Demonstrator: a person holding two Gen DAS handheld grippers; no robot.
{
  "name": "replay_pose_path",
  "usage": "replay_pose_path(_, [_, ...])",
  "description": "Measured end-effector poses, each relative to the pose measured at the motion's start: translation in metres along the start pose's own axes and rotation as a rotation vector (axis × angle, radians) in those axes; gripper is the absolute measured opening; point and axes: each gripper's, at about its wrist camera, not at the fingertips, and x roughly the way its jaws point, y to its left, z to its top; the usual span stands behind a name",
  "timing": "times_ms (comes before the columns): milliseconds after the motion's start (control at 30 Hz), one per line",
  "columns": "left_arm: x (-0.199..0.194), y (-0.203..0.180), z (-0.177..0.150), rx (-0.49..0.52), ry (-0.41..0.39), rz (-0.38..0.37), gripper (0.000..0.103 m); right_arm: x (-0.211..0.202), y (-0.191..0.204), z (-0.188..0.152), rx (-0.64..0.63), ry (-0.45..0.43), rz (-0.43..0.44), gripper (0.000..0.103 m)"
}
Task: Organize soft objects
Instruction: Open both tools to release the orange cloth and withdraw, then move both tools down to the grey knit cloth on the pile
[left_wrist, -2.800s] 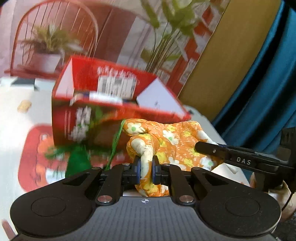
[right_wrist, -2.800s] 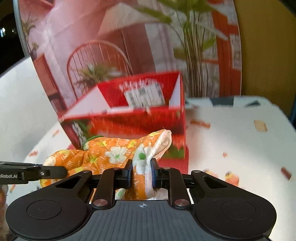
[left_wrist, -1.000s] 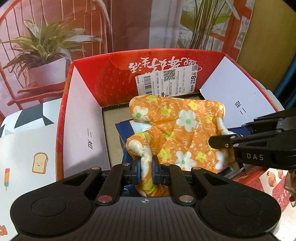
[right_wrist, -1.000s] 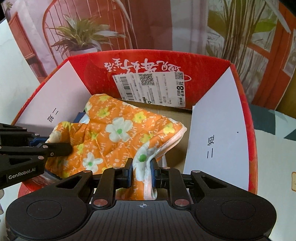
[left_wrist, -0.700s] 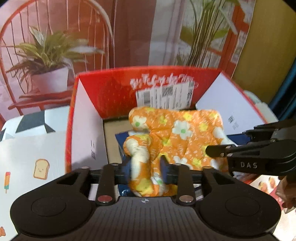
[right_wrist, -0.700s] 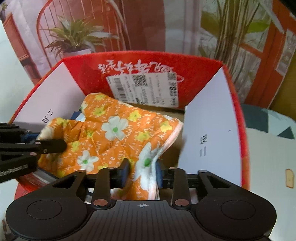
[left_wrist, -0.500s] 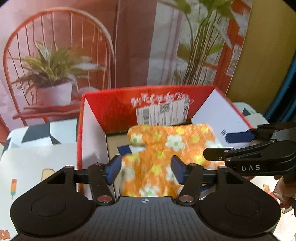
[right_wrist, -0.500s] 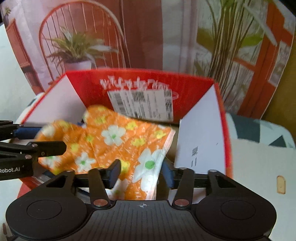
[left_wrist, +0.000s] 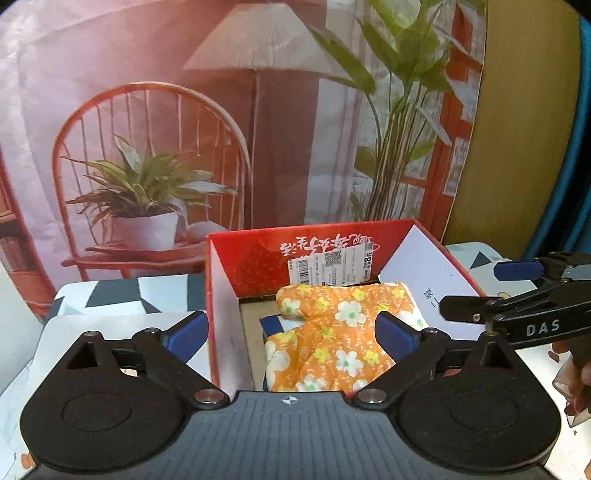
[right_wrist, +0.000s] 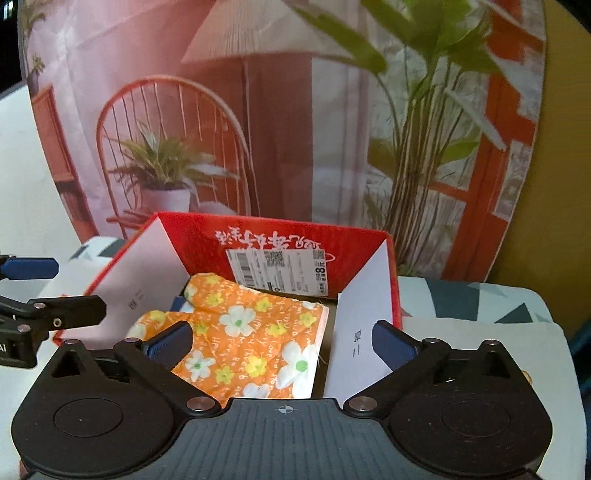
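An orange floral cloth (left_wrist: 332, 332) (right_wrist: 251, 332) lies loose inside the red cardboard box (left_wrist: 258, 254) (right_wrist: 207, 240), on top of a blue item (left_wrist: 271, 325). My left gripper (left_wrist: 290, 332) hovers above the box's near side. Its jaws are opening wide, and its blue pads touch nothing. My right gripper (right_wrist: 280, 338) is also above the box, jaws opening and clear of the cloth. Each gripper shows in the other's view: the right gripper (left_wrist: 480, 288) at the right edge, the left gripper (right_wrist: 55, 286) at the left edge.
The box's white side flaps (left_wrist: 424, 291) (right_wrist: 362, 332) stand up. A printed backdrop (left_wrist: 258, 129) of a chair, plant and lamp hangs right behind the box. A patterned tablecloth (right_wrist: 480, 302) surrounds it. A person's hand (left_wrist: 576, 373) shows at the right.
Both grippers let go of the orange cloth and spread their jaws wide. Both rose and drew back from the box. The cloth now rests inside it.
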Motion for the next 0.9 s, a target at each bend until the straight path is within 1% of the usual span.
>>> replay_pose_path(133, [-0.021, 0.002, -0.010, 0.002, -0.027, 0.008, 0.098, -0.023, 0.000, -0.010, 0.016, -0.041, 0.015, 0.102])
replay_pose_path(300, [-0.044, 0.004, -0.028, -0.002, -0.048, 0.023, 0.098, -0.047, 0.002, -0.028, 0.018, -0.080, 0.012, 0.103])
replay_pose_path(433, [-0.061, 0.004, -0.047, 0.014, -0.062, 0.044, 0.098, -0.063, 0.004, -0.045, 0.023, -0.108, -0.001, 0.103])
replay_pose_path(567, [-0.075, 0.001, -0.068, 0.024, -0.067, 0.056, 0.098, -0.075, 0.006, -0.064, 0.027, -0.118, 0.012, 0.103])
replay_pose_path(900, [-0.090, 0.000, -0.115, -0.010, -0.048, 0.057, 0.098, -0.089, 0.010, -0.116, 0.044, -0.115, 0.018, 0.103])
